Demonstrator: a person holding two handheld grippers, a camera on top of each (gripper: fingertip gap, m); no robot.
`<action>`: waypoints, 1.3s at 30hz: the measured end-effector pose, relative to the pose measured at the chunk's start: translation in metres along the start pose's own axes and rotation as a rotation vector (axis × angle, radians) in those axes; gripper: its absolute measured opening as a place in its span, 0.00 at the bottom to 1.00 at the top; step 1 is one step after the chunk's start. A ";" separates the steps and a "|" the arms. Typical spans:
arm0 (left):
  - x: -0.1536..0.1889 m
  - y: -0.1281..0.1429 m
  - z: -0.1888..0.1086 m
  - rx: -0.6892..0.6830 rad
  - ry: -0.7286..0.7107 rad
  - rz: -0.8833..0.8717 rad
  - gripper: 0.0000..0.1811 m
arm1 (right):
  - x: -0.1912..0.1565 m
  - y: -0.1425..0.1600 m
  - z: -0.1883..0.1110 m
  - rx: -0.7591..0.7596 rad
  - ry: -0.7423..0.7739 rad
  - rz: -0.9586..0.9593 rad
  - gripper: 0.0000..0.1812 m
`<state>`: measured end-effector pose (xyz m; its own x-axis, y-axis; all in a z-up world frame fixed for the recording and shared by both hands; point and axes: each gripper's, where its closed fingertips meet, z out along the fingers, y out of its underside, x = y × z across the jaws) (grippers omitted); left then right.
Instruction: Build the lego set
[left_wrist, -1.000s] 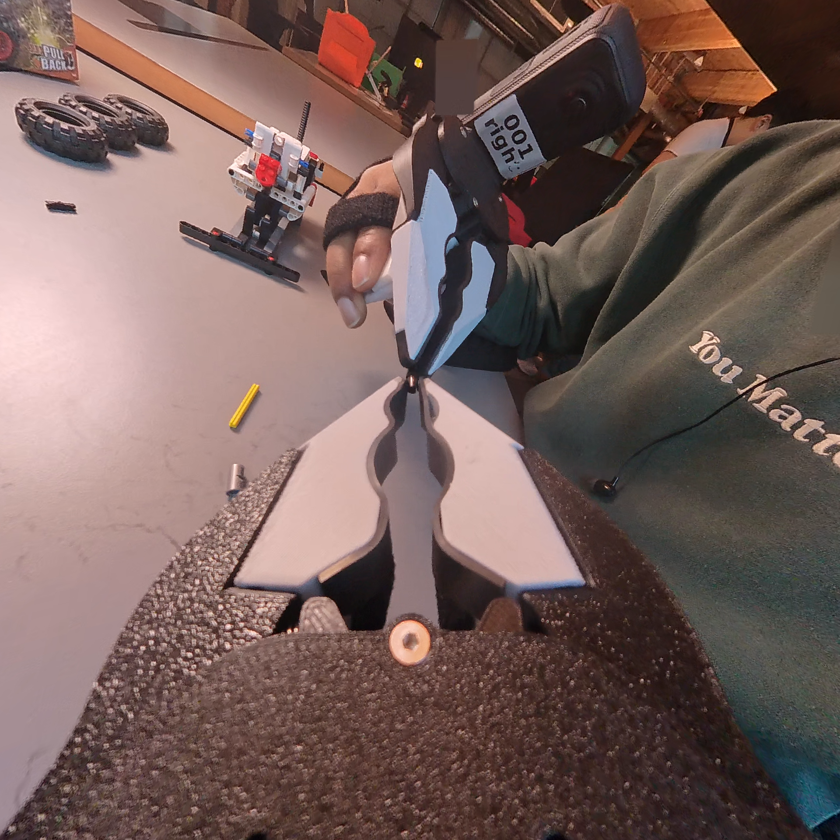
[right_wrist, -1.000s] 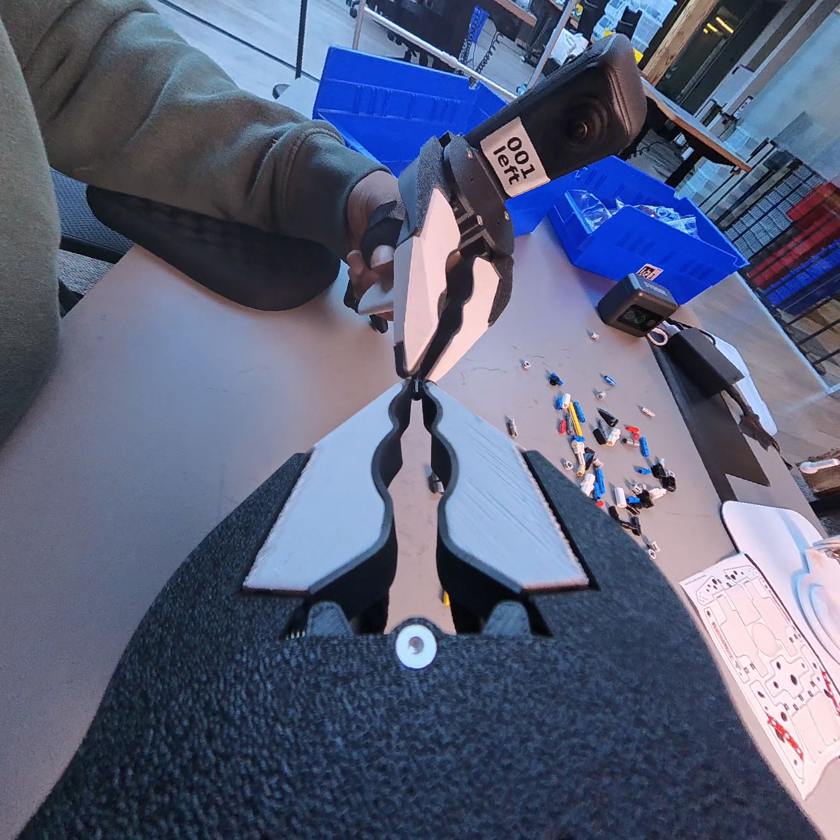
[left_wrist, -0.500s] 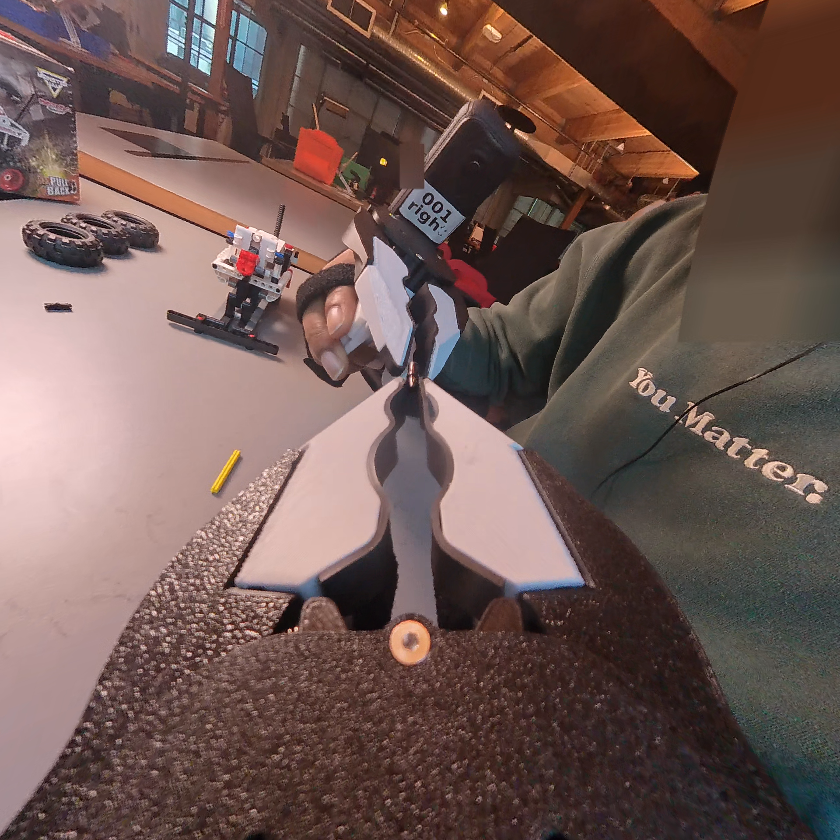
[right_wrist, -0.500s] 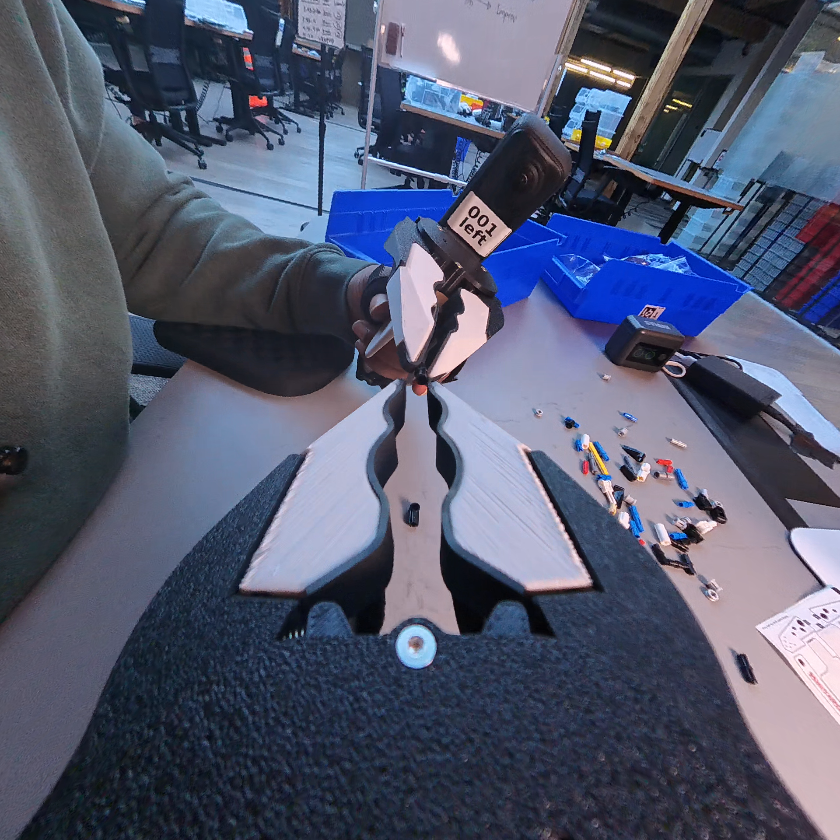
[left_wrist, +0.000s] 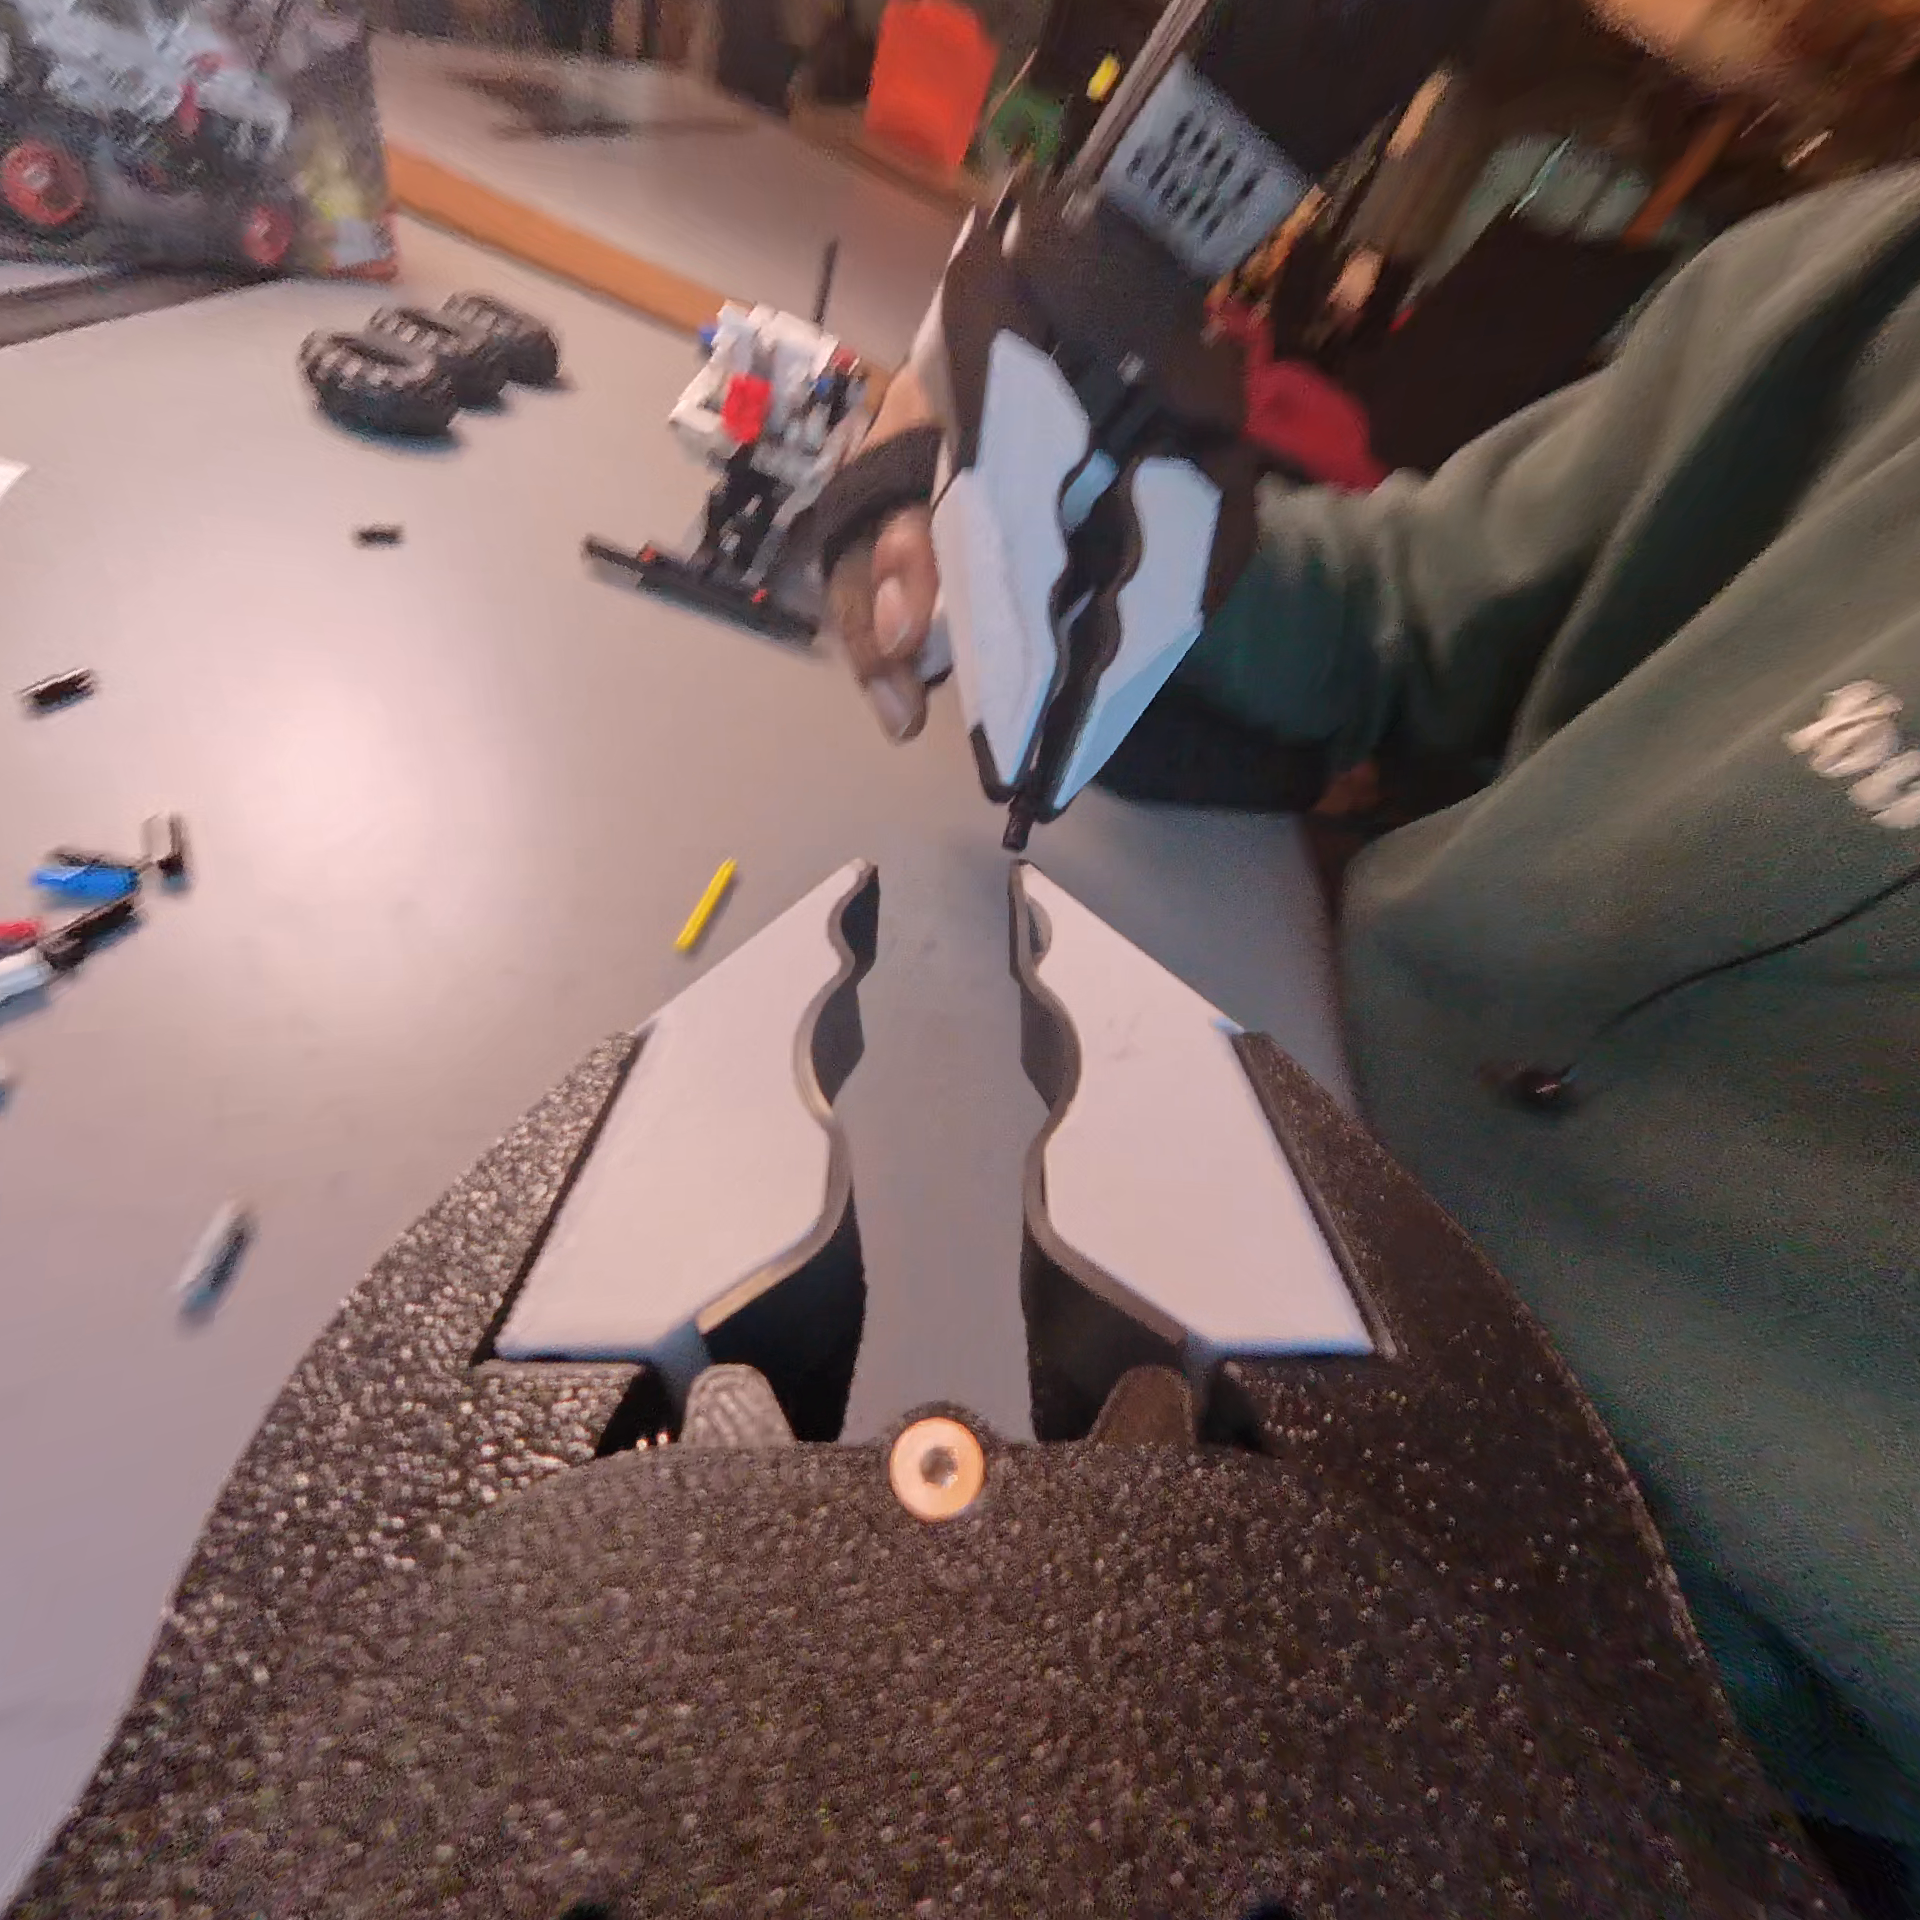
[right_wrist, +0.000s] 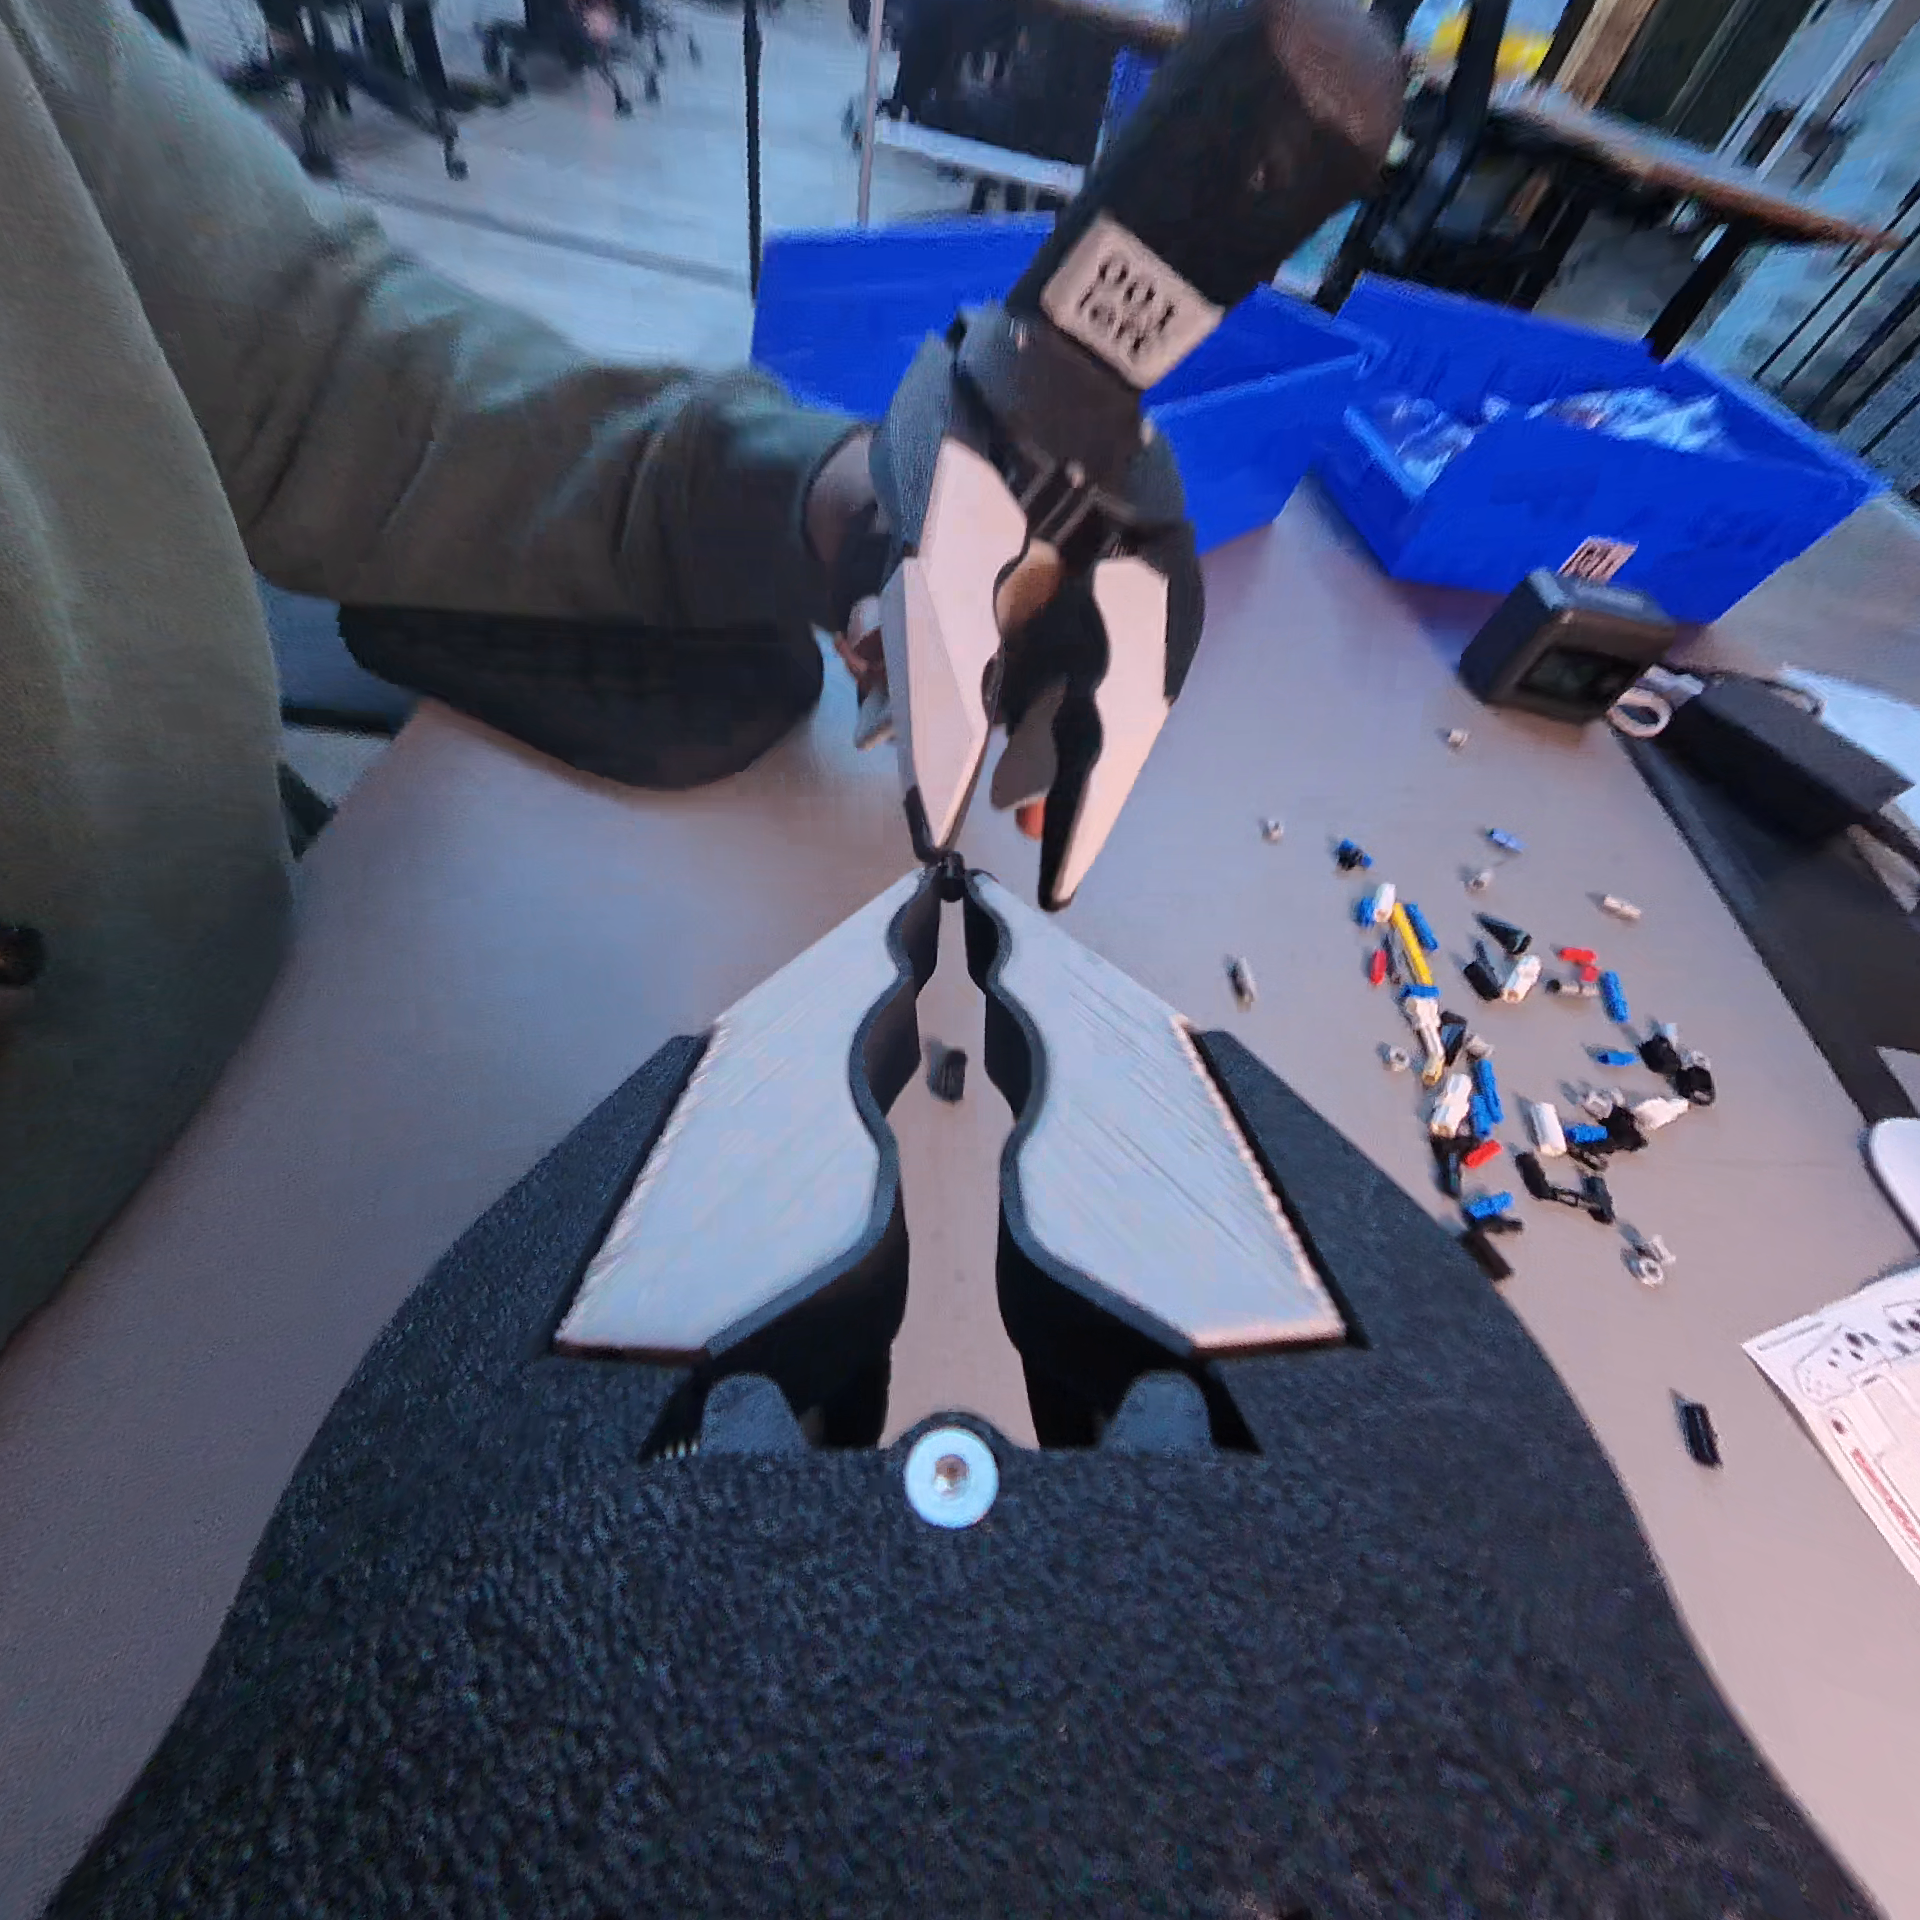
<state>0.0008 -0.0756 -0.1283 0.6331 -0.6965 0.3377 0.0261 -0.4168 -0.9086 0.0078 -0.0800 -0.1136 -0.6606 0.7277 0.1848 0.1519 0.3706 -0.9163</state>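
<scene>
My right gripper (right_wrist: 948, 883) is shut on a small black pin (right_wrist: 948, 864) at its fingertips, held above the grey table (right_wrist: 520, 987). My left gripper (left_wrist: 943, 873) is open and empty, its tips just in front of the pin (left_wrist: 1015, 828). In the left wrist view the right gripper (left_wrist: 1023, 800) points down at my left fingertips. In the right wrist view the left gripper (right_wrist: 992, 862) shows with jaws apart, one tip almost touching the pin. The partly built white, red and black model (left_wrist: 769, 436) stands farther back on the table.
Black tyres (left_wrist: 426, 364) and the set's box (left_wrist: 187, 145) lie at the far left. A yellow axle (left_wrist: 707, 904) lies near my left fingers. Several loose pieces (right_wrist: 1507, 1060), blue bins (right_wrist: 1558, 468), a black device (right_wrist: 1569, 665) and an instruction sheet (right_wrist: 1849, 1392) are to the right. Left and right tips are no more than a few centimetres apart.
Both grippers were shut tip to tip on the pin. My left gripper has opened and let go; the right gripper still holds it. Both views have tilted down towards the table.
</scene>
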 end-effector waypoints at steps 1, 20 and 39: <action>-0.012 0.014 -0.002 -0.085 -0.077 0.032 0.13 | 0.002 0.011 0.004 -0.085 -0.010 -0.020 0.02; -0.037 0.088 0.014 -0.466 -0.207 0.164 0.02 | 0.002 0.090 0.049 -0.754 -0.333 -0.250 0.02; -0.038 0.085 0.023 -0.461 -0.234 0.192 0.02 | 0.000 0.094 0.040 -0.903 -0.425 -0.385 0.02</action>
<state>-0.0034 -0.0708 -0.2241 0.7493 -0.6590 0.0651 -0.4149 -0.5439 -0.7294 -0.0079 -0.0684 -0.2136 -0.9557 0.2745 0.1065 0.2517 0.9494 -0.1880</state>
